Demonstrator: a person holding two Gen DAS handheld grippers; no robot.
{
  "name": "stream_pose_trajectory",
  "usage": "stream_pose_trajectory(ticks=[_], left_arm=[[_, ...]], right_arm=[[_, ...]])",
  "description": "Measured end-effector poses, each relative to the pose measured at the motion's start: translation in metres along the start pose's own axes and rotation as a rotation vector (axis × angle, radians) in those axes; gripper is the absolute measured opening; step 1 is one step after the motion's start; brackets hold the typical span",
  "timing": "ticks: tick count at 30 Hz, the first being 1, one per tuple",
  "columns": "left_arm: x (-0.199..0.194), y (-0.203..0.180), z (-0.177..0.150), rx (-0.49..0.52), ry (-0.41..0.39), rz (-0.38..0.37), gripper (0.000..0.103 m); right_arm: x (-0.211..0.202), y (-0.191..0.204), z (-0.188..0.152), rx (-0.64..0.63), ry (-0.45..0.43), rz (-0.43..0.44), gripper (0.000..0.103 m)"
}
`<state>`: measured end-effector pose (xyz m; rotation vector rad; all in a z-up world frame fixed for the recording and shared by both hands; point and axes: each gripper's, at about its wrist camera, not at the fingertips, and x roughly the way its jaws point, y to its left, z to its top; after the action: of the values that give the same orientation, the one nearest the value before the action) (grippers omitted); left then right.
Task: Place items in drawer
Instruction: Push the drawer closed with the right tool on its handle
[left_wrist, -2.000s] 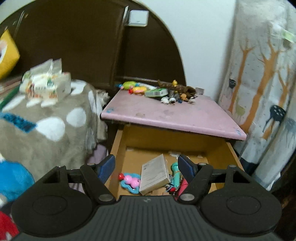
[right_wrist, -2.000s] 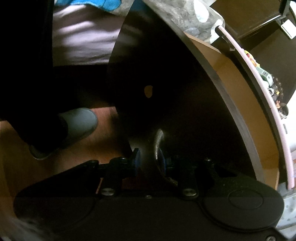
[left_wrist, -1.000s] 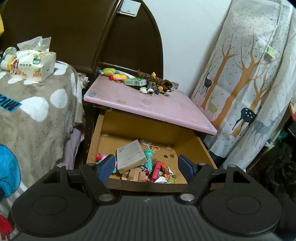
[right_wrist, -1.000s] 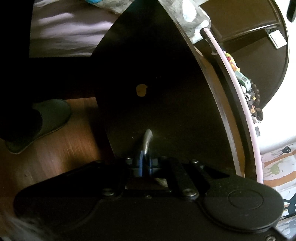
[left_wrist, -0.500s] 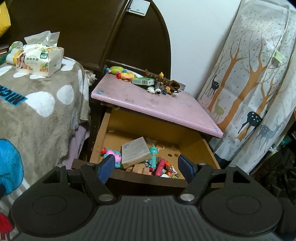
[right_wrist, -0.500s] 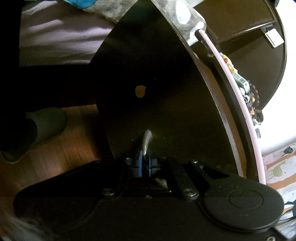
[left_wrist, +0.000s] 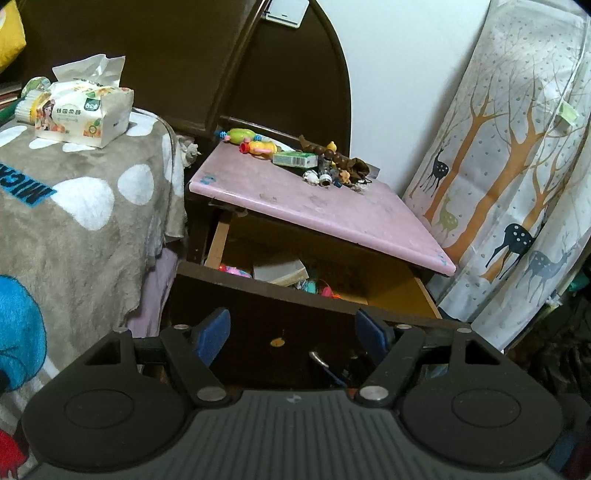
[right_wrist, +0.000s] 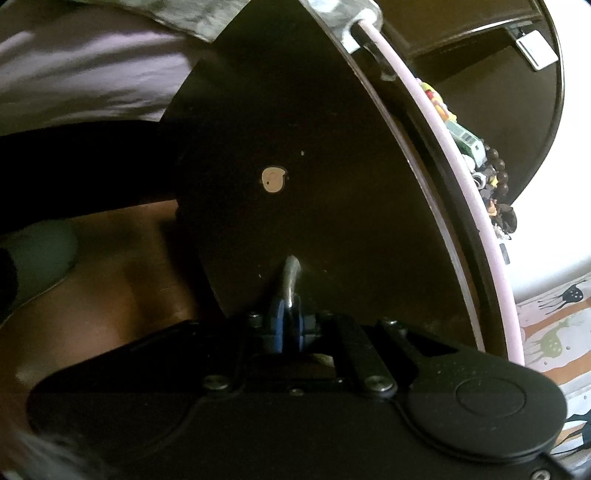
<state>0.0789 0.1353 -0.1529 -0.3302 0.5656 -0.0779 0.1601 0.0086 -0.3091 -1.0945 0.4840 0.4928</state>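
Note:
The dark drawer front (left_wrist: 266, 314) of the pink-topped nightstand (left_wrist: 332, 214) stands partly open, with a box (left_wrist: 280, 272) and small toys inside. My left gripper (left_wrist: 291, 334) is open and empty, hanging in front of the drawer front. My right gripper (right_wrist: 288, 321) is shut on the metal drawer handle (right_wrist: 290, 277), which also shows in the left wrist view (left_wrist: 317, 359). Toys, a green box (left_wrist: 294, 159) and brown beads (left_wrist: 332, 157) lie at the back of the nightstand top.
A bed with a grey spotted blanket (left_wrist: 74, 206) stands to the left, with a tissue pack (left_wrist: 81, 114) on it. A deer-print curtain (left_wrist: 517, 184) hangs to the right. A dark headboard (left_wrist: 258, 74) is behind. A slippered foot (right_wrist: 37, 254) stands on the wooden floor.
The drawer has slid inward, so less of its inside shows. My left gripper has dropped lower before the drawer front. My right gripper has closed onto the handle and stayed on it.

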Motion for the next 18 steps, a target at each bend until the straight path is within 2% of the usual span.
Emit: stream_pose_trajectory(ticks=[13,18], left_arm=[[0.011,0.005,0.000,0.010,0.012,0.041,0.074],[0.015,0.007,0.000,0.007,0.024,0.042,0.074]], right_arm=[[0.053,-0.032,0.014,0.008,0.004,-0.040,0.000],[0.063,-0.030,0.014,-0.026,-0.027,-0.061,0.001]])
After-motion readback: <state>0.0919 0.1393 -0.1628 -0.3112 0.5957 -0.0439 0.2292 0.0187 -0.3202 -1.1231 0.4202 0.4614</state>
